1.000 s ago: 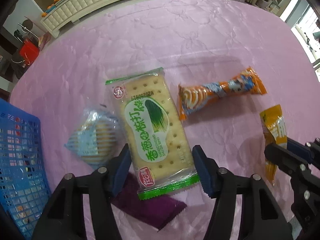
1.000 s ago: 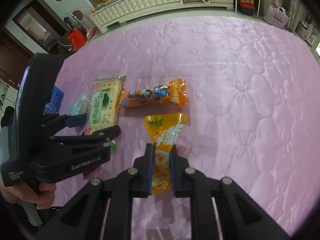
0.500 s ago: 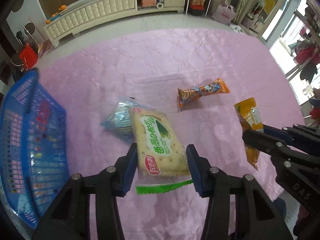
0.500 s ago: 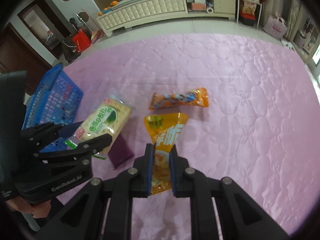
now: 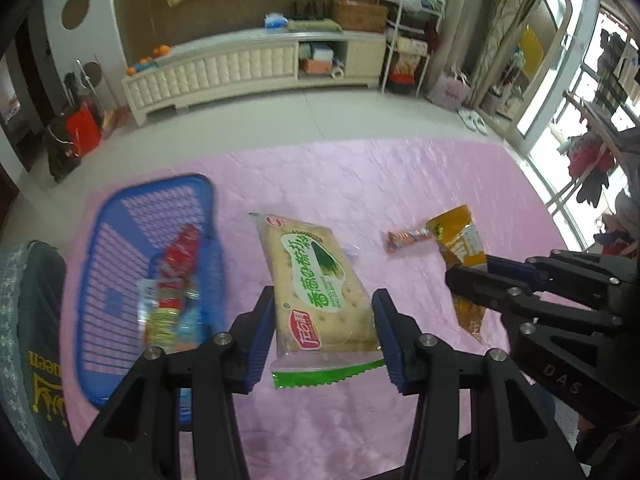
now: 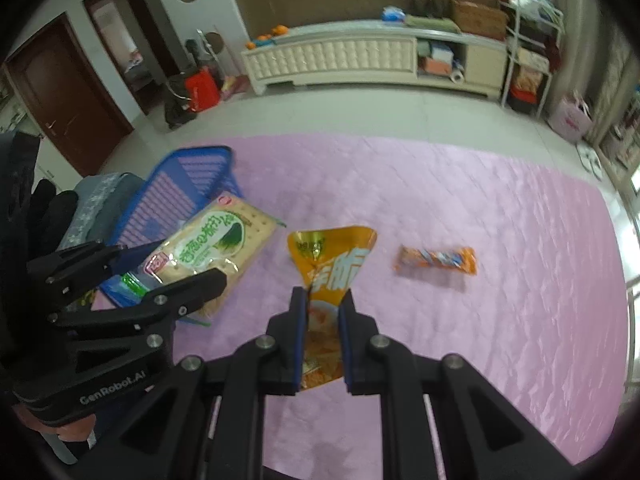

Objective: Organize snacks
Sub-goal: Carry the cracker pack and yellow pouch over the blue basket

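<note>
My left gripper point(image 5: 324, 332) is shut on a green-and-white cracker pack point(image 5: 320, 284), held up in the air above the pink cloth. From the right wrist view the same cracker pack point(image 6: 212, 248) hangs in the left gripper point(image 6: 168, 276) beside the blue basket point(image 6: 188, 188). My right gripper point(image 6: 323, 328) is shut on a yellow-orange snack pouch point(image 6: 332, 260), also lifted; the pouch point(image 5: 460, 252) shows at the right of the left wrist view. The blue basket point(image 5: 116, 224) at the left holds several wrapped snacks point(image 5: 176, 292). An orange wrapped bar point(image 6: 436, 260) lies on the cloth.
The pink quilted cloth point(image 6: 480, 216) covers the table, whose far edge meets a tiled floor. A grey cushion with yellow letters point(image 5: 36, 340) sits left of the basket. A white cabinet point(image 5: 248, 68) stands against the back wall.
Both grippers have risen from the cloth with their packs and swung left, so the blue basket has come into view. The silver and purple packs have dropped out of sight.
</note>
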`<state>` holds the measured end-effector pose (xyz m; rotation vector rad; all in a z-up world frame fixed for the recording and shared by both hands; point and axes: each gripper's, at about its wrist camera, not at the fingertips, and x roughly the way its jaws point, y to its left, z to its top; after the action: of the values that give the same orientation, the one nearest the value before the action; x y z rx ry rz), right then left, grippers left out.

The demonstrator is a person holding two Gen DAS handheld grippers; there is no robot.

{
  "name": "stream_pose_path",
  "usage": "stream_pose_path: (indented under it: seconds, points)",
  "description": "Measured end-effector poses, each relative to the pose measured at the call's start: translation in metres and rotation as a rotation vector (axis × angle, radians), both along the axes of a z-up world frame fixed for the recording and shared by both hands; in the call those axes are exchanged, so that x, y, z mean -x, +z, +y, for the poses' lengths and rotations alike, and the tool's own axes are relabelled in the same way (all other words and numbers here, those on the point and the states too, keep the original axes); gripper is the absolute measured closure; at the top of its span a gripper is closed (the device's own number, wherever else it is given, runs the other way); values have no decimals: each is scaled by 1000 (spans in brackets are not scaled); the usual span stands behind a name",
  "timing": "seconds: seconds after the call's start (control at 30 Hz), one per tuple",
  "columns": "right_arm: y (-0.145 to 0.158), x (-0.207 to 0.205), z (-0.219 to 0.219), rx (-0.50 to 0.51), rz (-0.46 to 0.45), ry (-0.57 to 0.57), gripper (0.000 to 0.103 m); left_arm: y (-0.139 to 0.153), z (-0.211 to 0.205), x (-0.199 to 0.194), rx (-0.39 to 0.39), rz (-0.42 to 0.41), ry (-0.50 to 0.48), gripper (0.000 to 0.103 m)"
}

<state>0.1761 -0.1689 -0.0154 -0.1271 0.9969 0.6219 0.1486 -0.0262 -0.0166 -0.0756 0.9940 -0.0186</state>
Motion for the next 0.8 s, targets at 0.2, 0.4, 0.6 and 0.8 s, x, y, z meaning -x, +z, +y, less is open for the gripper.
stream_pose_path:
  seconds: [0.2, 0.4, 0.6, 0.8]
  points:
    - [13, 7, 46, -17, -25, 58, 84, 21, 50, 17, -11, -47, 44, 58]
    - [13, 9, 95, -22, -32, 124, 84, 23, 99, 27, -25, -53, 101, 58]
    - [4, 4, 142, -10, -18, 187, 84, 19, 136, 35, -28, -41, 153, 58]
    - [-12, 0, 178, 26, 1, 234, 84, -1, 162, 30, -25, -12, 178, 58]
